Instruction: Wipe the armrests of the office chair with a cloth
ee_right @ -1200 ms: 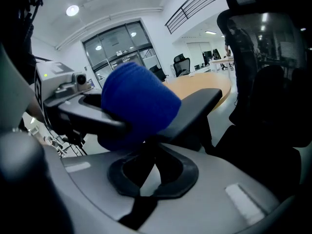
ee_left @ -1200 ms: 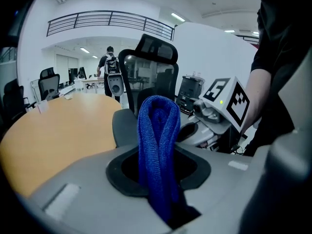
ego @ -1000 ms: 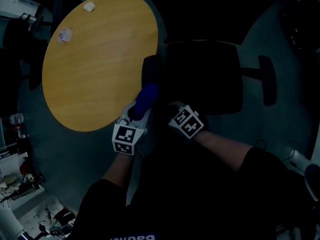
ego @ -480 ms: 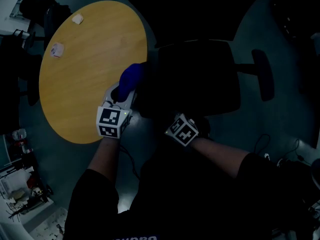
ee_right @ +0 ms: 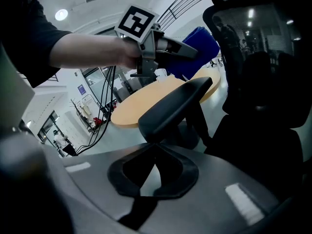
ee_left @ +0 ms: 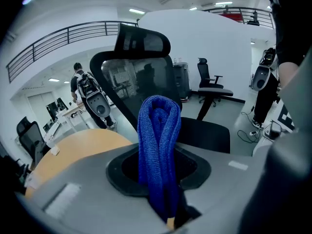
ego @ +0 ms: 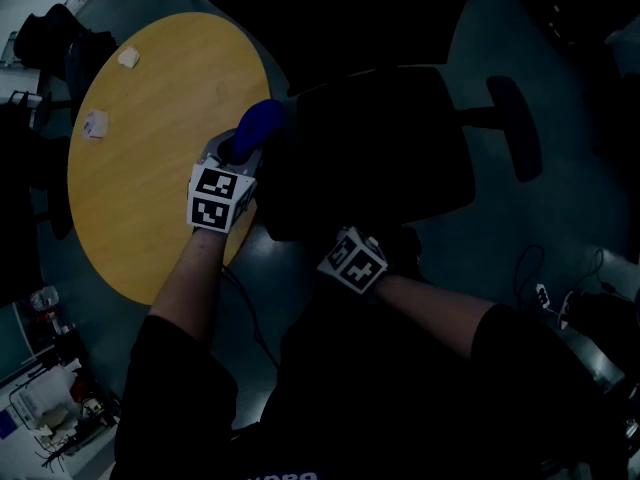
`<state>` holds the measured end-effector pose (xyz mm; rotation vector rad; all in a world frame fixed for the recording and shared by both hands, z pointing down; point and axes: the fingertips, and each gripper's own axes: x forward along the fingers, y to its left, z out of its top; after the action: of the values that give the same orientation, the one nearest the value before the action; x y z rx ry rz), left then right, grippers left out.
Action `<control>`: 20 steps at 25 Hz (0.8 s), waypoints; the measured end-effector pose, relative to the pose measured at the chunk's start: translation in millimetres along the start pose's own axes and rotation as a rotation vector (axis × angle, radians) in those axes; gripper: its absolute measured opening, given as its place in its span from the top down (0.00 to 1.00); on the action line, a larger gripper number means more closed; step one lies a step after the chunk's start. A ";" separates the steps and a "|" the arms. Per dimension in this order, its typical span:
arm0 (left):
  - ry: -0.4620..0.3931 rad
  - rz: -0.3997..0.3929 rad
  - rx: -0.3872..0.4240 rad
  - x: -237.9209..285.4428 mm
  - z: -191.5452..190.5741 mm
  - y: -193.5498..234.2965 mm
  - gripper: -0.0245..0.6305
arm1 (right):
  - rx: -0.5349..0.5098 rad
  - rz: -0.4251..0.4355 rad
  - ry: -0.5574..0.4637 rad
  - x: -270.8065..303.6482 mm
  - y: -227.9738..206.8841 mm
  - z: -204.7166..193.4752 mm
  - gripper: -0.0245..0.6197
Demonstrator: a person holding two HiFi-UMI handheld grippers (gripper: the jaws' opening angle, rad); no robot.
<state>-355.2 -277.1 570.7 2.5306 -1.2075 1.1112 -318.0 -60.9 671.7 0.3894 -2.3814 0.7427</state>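
Observation:
My left gripper [ego: 238, 156] is shut on a folded blue cloth [ego: 258, 128], held at the left side of the black office chair [ego: 380, 148]. In the left gripper view the cloth [ee_left: 158, 145] stands up between the jaws of the left gripper [ee_left: 170, 221], with the chair's mesh backrest [ee_left: 141, 67] ahead. The right gripper view shows the left armrest [ee_right: 175, 106] close in front, with the cloth [ee_right: 197, 45] hovering just above its far end. My right gripper [ego: 375, 248] sits near the seat's front; its jaws [ee_right: 141, 211] look shut and hold nothing. The other armrest [ego: 515, 128] is at the right.
A round wooden table [ego: 150, 138] stands just left of the chair, with two small white items [ego: 95, 123] on it. Cables [ego: 540, 288] lie on the floor at the right. A person [ee_left: 83, 89] and other office chairs [ee_left: 209, 87] are in the background.
My left gripper has carried the cloth forward along the chair's left side, from the armrest's near end toward its far end. The right gripper has stayed by the seat's front.

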 end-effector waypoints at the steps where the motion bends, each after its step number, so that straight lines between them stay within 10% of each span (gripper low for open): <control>1: 0.015 -0.006 0.007 5.7 -0.3 1.8 0.78 | 0.004 -0.001 -0.002 0.1 0.0 0.4 0.95; 20: 0.104 -0.143 0.056 21.1 -27.2 -59.4 0.78 | -0.002 -0.019 -0.012 4.2 -3.3 5.9 0.95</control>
<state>-319.4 -239.5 615.6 2.5176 -0.9672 1.2408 -322.5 -67.4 671.8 0.4162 -2.3863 0.7313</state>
